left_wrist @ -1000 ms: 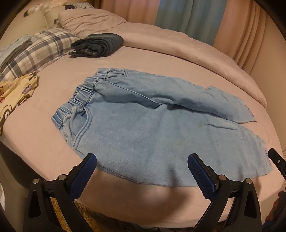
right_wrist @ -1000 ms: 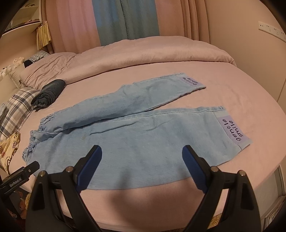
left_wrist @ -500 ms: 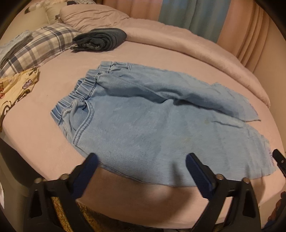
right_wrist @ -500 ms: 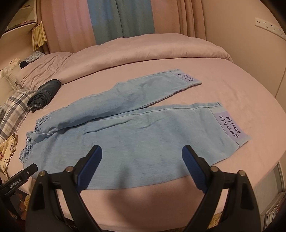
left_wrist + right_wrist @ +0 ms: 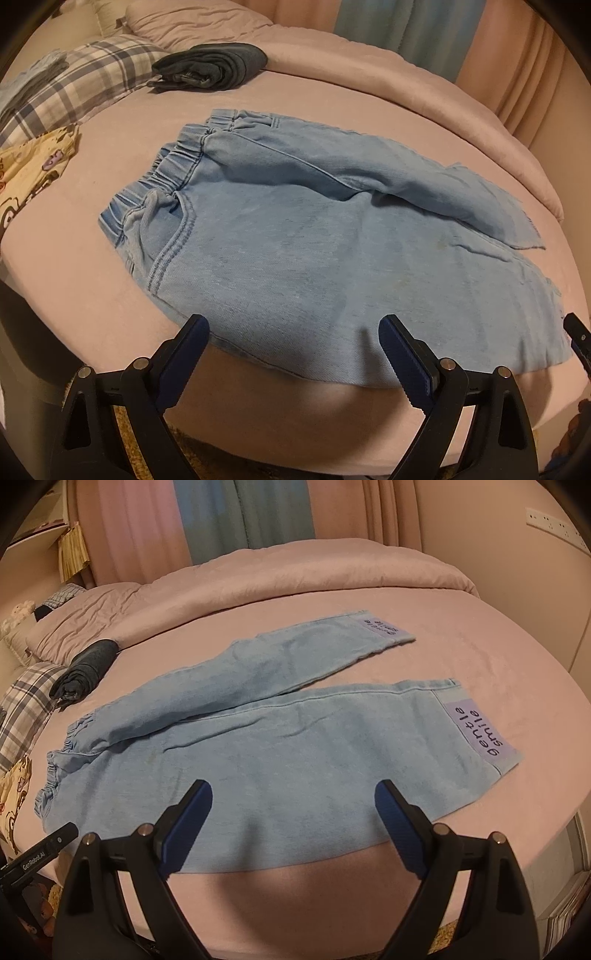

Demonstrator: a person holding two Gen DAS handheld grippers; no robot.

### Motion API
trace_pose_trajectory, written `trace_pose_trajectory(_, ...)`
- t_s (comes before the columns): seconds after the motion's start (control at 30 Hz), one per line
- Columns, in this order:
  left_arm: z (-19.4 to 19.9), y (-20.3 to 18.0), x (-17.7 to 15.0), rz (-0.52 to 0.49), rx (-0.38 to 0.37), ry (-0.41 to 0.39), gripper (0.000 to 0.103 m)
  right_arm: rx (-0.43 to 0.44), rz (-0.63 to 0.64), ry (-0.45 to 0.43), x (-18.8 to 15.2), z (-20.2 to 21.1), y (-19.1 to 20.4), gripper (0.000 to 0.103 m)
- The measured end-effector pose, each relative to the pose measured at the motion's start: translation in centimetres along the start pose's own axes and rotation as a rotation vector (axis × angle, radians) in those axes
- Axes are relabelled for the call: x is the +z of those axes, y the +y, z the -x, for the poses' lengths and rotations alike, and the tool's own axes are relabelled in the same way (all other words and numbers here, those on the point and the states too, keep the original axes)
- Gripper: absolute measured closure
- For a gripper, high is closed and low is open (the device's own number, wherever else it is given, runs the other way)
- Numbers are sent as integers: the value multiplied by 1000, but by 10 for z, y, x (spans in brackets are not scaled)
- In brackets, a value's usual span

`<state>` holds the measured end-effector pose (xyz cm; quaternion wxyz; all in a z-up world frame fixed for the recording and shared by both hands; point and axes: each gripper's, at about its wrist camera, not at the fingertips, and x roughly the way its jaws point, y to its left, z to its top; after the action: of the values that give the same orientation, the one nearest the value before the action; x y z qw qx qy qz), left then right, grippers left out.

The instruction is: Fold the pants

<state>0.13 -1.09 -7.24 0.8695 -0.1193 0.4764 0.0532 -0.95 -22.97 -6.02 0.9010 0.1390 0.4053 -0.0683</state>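
Light blue pants lie spread flat on the pink bed, waistband to the left, both legs running right. In the right wrist view the pants show two hems with lilac "gentle smile" patches, near one and far one. My left gripper is open and empty, above the near edge of the pants by the hip. My right gripper is open and empty, above the near leg's edge.
A folded dark grey garment lies at the back left by a plaid pillow. A yellow printed cloth lies at the left edge. A rolled pink duvet runs along the far side. The bed's front edge is just below the grippers.
Both grippers have moved slightly forward and closer to the pants' near edge. The pants have not moved. Both stay open.
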Motion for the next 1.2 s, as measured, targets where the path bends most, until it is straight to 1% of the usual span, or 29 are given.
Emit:
trace_pose_trajectory(0.23,-1,6,4,16,-1,1,9,-16,-41,18,1,-7,-13,16)
trace_pose_trajectory(0.33,-1,13,9,38,6,-6,9,-23,-59,20,2,-8,-22,16)
trace_pose_trajectory(0.5,3,30,17,102,18,-22,14,-54,-109,19,2,-10,-44,17)
trace_pose_trajectory(0.6,4,48,23,163,34,-29,14,-119,-160,17,3,-13,-62,20)
trace_pose_trajectory(0.7,5,67,27,211,78,-38,15,-196,-188,26,2,-16,-81,20)
trace_pose_trajectory(0.8,5,84,30,260,123,-49,15,-205,-242,30,1,-16,-101,21)
trace_pose_trajectory(0.9,-1,98,29,313,133,-30,15,-217,-283,32,-2,-15,-117,22)
trace_pose_trajectory(0.97,-5,105,26,336,129,-19,15,-261,-289,32,-3,-13,-126,22)
trace_pose_trajectory(1.03,-5,108,23,346,118,-15,15,-292,-293,36,-6,-12,-132,22)
trace_pose_trajectory(1.2,-16,106,20,346,126,6,15,-293,-327,56,-12,-16,-147,22)
